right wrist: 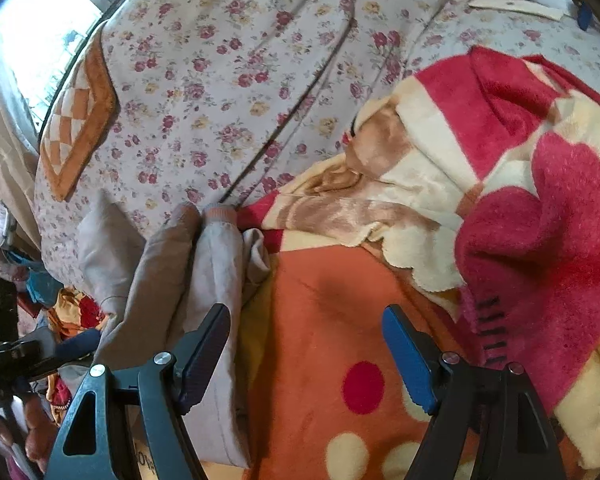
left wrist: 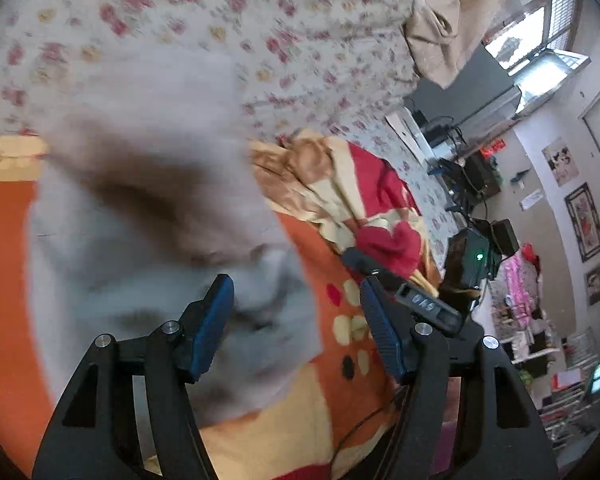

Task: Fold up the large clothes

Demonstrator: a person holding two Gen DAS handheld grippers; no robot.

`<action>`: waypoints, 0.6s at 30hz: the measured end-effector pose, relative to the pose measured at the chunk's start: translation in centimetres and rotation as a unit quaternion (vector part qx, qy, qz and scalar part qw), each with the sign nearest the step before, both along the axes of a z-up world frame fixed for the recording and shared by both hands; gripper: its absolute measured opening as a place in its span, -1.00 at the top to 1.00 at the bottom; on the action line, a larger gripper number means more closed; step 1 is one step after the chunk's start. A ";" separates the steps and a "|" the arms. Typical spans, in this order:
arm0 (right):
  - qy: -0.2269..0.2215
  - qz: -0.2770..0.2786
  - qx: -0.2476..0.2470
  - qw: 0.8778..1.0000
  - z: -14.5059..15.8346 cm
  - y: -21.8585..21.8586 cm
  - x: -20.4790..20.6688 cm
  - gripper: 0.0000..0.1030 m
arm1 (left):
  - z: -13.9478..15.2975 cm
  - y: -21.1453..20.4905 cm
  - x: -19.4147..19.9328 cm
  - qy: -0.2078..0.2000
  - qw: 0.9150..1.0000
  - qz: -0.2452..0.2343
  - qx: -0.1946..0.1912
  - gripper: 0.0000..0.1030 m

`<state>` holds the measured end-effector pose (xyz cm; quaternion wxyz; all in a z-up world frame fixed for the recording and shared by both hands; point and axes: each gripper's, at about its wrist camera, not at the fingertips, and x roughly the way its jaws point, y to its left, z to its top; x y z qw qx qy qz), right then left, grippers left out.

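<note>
The left gripper (left wrist: 296, 320) stands with its jaws spread wide and nothing between them, poised just above the grey garment (left wrist: 140, 208). This view is motion-blurred, so whether a pad touches the cloth cannot be told. The right gripper (right wrist: 306, 356) is likewise released, its jaws parted over bare blanket, with the garment's folded edge (right wrist: 216, 264) lying just beside its left finger.

Taking the garment as the landmark: it lies on the orange spotted blanket (right wrist: 320, 300), stretched away from the grippers. At its far end, two sleeves or legs lie side by side, one ending in a pale ribbed cuff (right wrist: 219, 213) that reaches the floral bedsheet (right wrist: 228, 80). To the garment's right, a red-and-cream blanket (right wrist: 520, 168) is heaped up. Beyond its far left, an orange checked cushion (right wrist: 76, 120) rests on the sheet.

The step in hand appears to be taking hold for the next fold. To do it well, each gripper should probably bite the near edge through all layers at once, so the stacked cloth moves together. The right one would need to shift left onto the cloth first. The fabric looks soft and limp, so a shallow pinch may slip; lifting both ends evenly should keep the crease straight and avoid dragging the blanket underneath.
</note>
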<state>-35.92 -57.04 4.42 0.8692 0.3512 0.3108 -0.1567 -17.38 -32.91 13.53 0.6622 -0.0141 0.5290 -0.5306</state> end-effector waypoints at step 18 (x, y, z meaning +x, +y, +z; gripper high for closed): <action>0.006 0.150 0.060 0.987 2.8 5.4 16.8 -0.63 | -4.9 4.4 1.2 -0.090 0.991 0.043 0.094 -0.25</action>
